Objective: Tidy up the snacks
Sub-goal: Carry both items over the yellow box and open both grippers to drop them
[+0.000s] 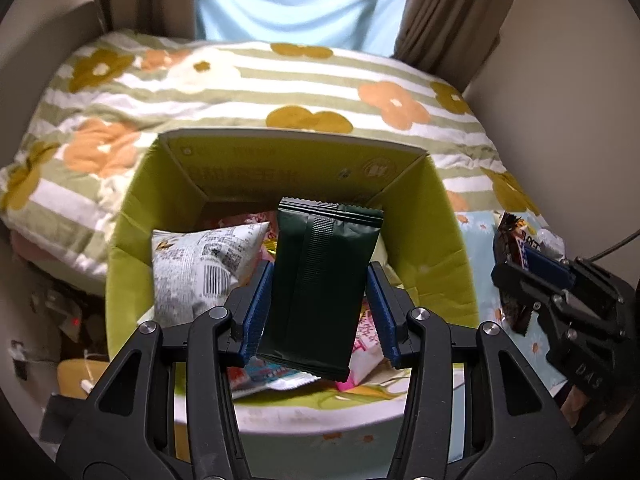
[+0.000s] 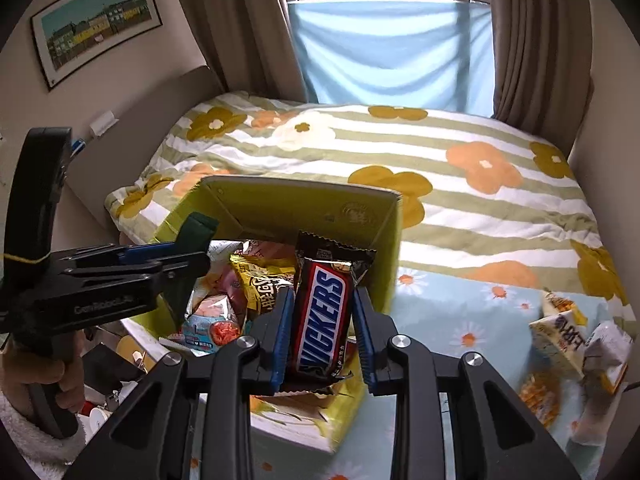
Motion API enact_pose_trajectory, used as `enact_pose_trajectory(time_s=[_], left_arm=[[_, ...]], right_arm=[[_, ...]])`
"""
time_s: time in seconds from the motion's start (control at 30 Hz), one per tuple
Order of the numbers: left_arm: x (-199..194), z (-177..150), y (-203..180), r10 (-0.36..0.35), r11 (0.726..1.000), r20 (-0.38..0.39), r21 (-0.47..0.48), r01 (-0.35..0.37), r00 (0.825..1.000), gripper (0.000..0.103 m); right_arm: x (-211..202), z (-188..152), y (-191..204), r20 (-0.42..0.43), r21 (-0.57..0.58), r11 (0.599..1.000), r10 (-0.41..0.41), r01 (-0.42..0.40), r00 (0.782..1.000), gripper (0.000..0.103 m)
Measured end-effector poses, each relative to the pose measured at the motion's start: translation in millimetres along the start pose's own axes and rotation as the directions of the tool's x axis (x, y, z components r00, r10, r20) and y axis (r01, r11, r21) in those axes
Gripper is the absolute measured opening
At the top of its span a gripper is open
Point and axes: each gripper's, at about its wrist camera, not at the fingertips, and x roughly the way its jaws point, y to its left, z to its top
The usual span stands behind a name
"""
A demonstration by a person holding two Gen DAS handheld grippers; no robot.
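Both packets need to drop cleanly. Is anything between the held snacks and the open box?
Nothing visible does. The dark green packet and Snickers bar hang over the open yellow-green box, above only loose snacks.

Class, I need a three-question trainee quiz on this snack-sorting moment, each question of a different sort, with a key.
1. True or false: the left gripper is empty.
2. Which snack does the right gripper hold? A) Snickers bar B) white packet C) yellow packet
3. Fill in: the dark green packet hangs over the open ____ box.

Key:
1. False; it grips the dark green packet.
2. A
3. Green
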Motion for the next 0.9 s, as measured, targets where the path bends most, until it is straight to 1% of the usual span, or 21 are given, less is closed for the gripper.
enact_pose_trajectory(time_s=[0.07, 0.13, 0.17, 0.2, 0.23, 0.27, 0.3, 0.37, 0.4, 0.5, 0.7, 0.77, 0.8, 0.87, 0.9], left_arm=[[7, 4, 2, -0.001, 0.999, -0.005, 0.032, 0.001, 1.0, 0.043], [14, 9, 2, -0.003, 0.998, -0.012, 0.065, 0.004, 1.0, 0.045], [16, 11, 4, -0.011, 0.998, -0.023, 0.066, 0.013, 1.0, 0.057], [18, 13, 5, -0.013, 0.998, -0.031, 0.066, 0.015, 0.999, 0.086], [18, 13, 5, -0.006, 0.997, -0.021, 0.074, 0.008, 1.0, 0.1], [16, 12, 5, 0.003, 0.996, 0.003, 0.089, -0.003, 1.0, 0.103], [15, 12, 5, 0.01, 0.994, 0.01, 0.105, -0.012, 1.0, 0.103], [17, 9, 6, 0.023, 0.989, -0.003, 0.145, -0.022, 1.0, 0.103], [17, 7, 9, 0.031, 0.988, -0.006, 0.149, -0.03, 1.0, 0.103], [16, 0, 16, 0.022, 0.991, -0.017, 0.13, -0.02, 1.0, 0.103], [11, -12, 28, 0.052, 0.994, -0.01, 0.094, -0.051, 0.999, 0.103], [7, -14, 31, 0.049, 0.996, -0.011, 0.074, -0.048, 0.999, 0.103], [5, -16, 33, 0.043, 0.997, -0.012, 0.066, -0.042, 0.999, 0.103], [4, -20, 36, 0.045, 0.997, -0.012, 0.061, -0.044, 0.999, 0.103], [4, -22, 37, 0.056, 0.997, -0.013, 0.059, -0.055, 0.998, 0.103]], right_arm=[[7, 0, 2, -0.012, 0.015, 1.0, -0.013, 0.013, 1.0, 0.027], [13, 0, 4, -0.022, 0.036, 0.999, -0.027, 0.027, 0.999, 0.027], [16, 0, 3, -0.03, 0.051, 0.998, -0.037, 0.038, 0.999, 0.027], [17, -1, 4, -0.035, 0.061, 0.997, -0.042, 0.045, 0.998, 0.027], [19, -2, 4, -0.042, 0.071, 0.996, -0.046, 0.049, 0.998, 0.027], [21, -3, 5, -0.049, 0.082, 0.995, -0.053, 0.057, 0.997, 0.027], [23, -5, 4, -0.055, 0.089, 0.994, -0.061, 0.065, 0.997, 0.027], [25, -7, 5, -0.067, 0.098, 0.992, -0.069, 0.075, 0.995, 0.027], [27, -8, 6, -0.071, 0.101, 0.992, -0.071, 0.078, 0.995, 0.027], [31, -12, 10, -0.089, 0.096, 0.992, -0.075, 0.083, 0.993, 0.027], [43, -15, 12, -0.123, 0.073, 0.995, -0.053, 0.063, 0.991, 0.027], [49, -16, 12, -0.144, 0.072, 0.996, -0.041, 0.052, 0.989, 0.027], [52, -16, 12, -0.151, 0.074, 0.996, -0.044, 0.055, 0.988, 0.029], [57, -18, 12, -0.16, 0.073, 0.996, -0.046, 0.058, 0.986, 0.055], [57, -19, 12, -0.155, 0.073, 0.996, -0.04, 0.052, 0.987, 0.082]])
